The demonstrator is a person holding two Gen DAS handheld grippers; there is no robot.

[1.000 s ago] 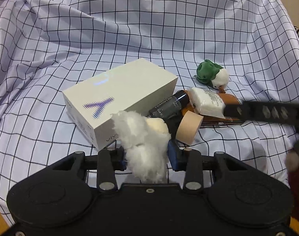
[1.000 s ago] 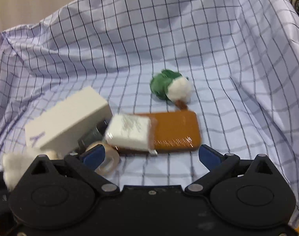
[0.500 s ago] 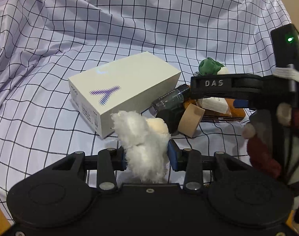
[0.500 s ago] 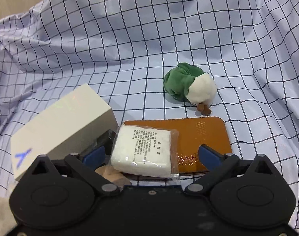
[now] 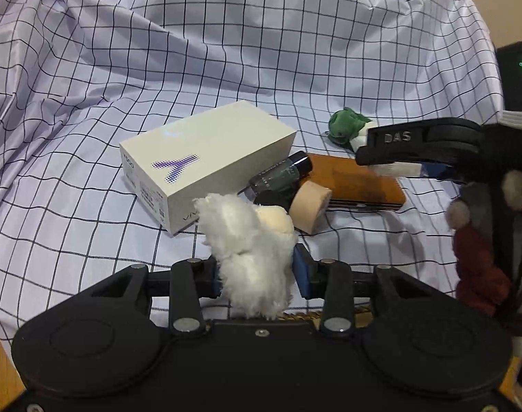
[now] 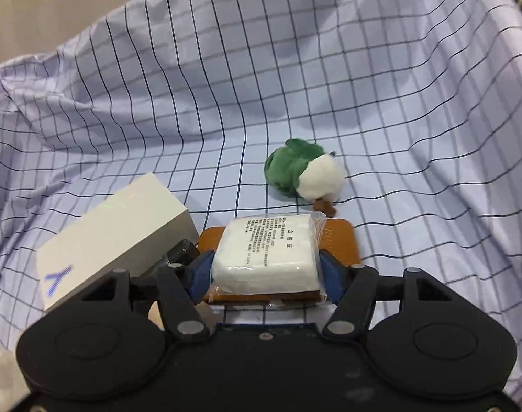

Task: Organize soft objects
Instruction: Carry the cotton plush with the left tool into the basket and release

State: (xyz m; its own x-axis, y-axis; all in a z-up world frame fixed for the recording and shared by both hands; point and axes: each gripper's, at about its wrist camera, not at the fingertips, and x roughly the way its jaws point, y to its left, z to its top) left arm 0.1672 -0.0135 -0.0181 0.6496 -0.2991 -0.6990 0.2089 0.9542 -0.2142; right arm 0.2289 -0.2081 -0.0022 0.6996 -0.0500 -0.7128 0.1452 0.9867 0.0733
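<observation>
Holding a white fluffy plush [image 5: 252, 257] in my left gripper [image 5: 257, 271]: jaws clamped tight, blue pads pressed into both sides of the fluff, low centre of the left wrist frame. A cream-coloured patch shows at the plush's top right.

Right gripper [image 6: 265, 276]: jaws closing, with the wrapped white pad [image 6: 266, 249] between them. Blue pads sit right at its two side edges; I can't tell whether they press yet. The pad carries printed text and a clear wrapper, and lies over the brown leather case [image 6: 343, 240], centre of the right wrist frame. In the left wrist view that gripper comes in from the right edge, over the case, with a person's dark red sleeve [image 5: 480, 267] below it.

Remaining soft item: green-and-white duck plush [image 6: 303, 175], on the checked cloth [image 6: 226, 86] just behind the case, apart from both grippers, middle of the right wrist frame.

Other things:
- white box [image 5: 206, 161] with a purple Y mark, centre-left of the left wrist frame
- dark bottle [image 5: 281, 176] lying on its side, wedged between box and case
- beige tape roll [image 5: 309, 207] tilted against the bottle, just in front of the case

Everything rests on the checked cloth, which rises in folds toward the top of both frames.
</observation>
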